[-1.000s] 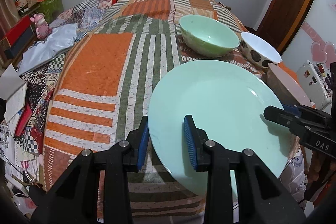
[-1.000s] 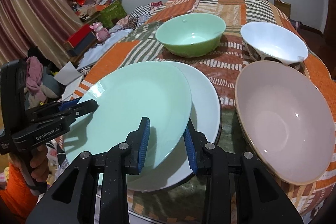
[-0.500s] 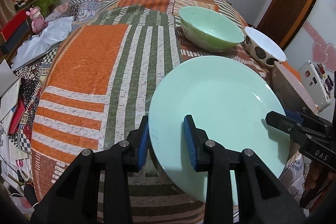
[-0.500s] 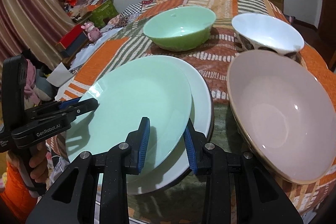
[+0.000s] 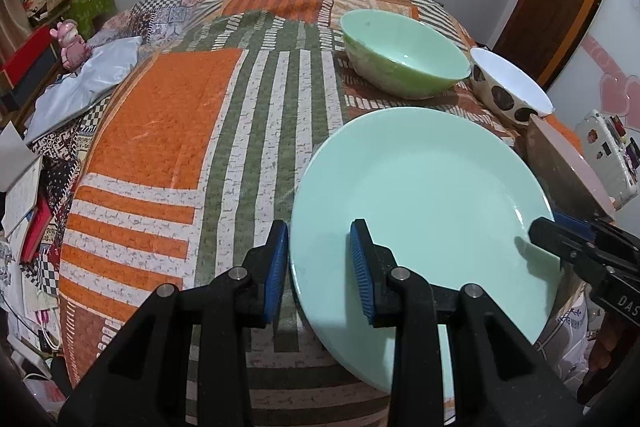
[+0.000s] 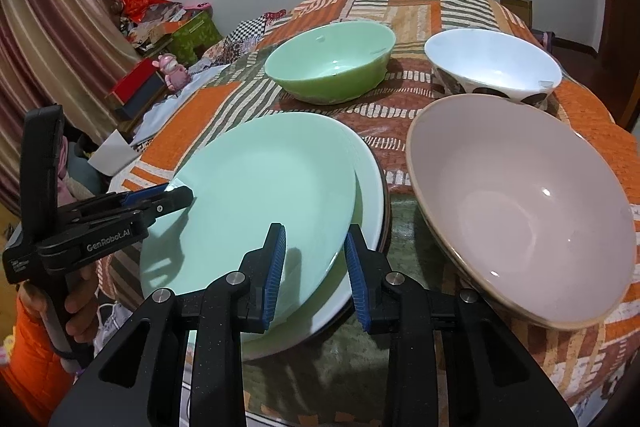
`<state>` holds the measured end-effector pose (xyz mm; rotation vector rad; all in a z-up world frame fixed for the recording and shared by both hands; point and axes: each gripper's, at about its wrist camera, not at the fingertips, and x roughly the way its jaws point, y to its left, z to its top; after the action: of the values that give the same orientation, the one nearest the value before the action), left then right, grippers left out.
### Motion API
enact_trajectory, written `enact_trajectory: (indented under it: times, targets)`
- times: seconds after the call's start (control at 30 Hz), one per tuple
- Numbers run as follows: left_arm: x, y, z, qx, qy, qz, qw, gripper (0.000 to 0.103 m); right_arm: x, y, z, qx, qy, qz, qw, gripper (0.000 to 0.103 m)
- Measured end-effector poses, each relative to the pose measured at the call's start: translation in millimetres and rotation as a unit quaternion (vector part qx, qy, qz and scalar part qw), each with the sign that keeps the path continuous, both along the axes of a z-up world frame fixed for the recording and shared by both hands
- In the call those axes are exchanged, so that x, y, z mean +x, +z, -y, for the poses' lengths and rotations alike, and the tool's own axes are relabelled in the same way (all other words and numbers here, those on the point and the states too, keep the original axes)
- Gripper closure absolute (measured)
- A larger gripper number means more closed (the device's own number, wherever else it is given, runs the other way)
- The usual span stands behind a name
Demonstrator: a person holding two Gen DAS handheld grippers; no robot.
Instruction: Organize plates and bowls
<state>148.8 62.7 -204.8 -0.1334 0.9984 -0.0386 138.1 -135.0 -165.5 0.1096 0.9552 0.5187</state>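
Observation:
A mint green plate (image 5: 424, 195) hangs tilted just above a white plate (image 6: 370, 195) that lies on the quilt-covered table (image 5: 180, 131). My left gripper (image 5: 320, 259) is shut on the mint plate's left rim, one pad above and one below. My right gripper (image 6: 314, 259) clamps the opposite rim, and its jaws are closing a little tighter on it. In the right wrist view the left gripper (image 6: 176, 193) bites the mint plate (image 6: 264, 195). In the left wrist view the right gripper (image 5: 538, 227) shows at the plate's far edge.
A green bowl (image 6: 332, 67) and a white bowl with dark spots (image 6: 492, 67) stand behind the plates. A large pink bowl (image 6: 520, 211) sits right of them, close to the table's edge. Boxes, cloth and a pink toy (image 5: 70, 43) crowd the floor to the left.
Both grippers keep their hold on the mint plate. The views have shifted slightly, so the bowls now sit a little differently in frame; nothing on the table has moved.

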Motion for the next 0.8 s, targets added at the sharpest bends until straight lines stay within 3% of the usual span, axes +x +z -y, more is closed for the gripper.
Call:
enact_trajectory:
  times: [0.33, 0.57, 0.7, 0.8]
  targets:
    - [-12.8, 36.6, -2.7, 0.000, 0.005, 0.036, 0.9993, 0.071, -12.4, 23.7, 11.4, -0.004, 0.000, 0.036, 0.999, 0.075]
    - [-19.5, 71.9, 25.3, 0.000, -0.022, 0.069, 0.9974, 0.071, -14.7, 53.2, 33.2, 0.016, -0.009, 0.072, 0.997, 0.074]
    - [-19.3, 88.1, 47.7, 0.001, -0.040, 0.086, 0.9955, 0.055, -13.0, 67.3, 55.1, 0.012, -0.038, 0.105, 0.994, 0.058]
    - [-15.6, 96.4, 66.2, 0.007, -0.056, 0.094, 0.9939, 0.052, -9.1, 72.1, 76.6, 0.005, -0.065, 0.117, 0.991, 0.057]
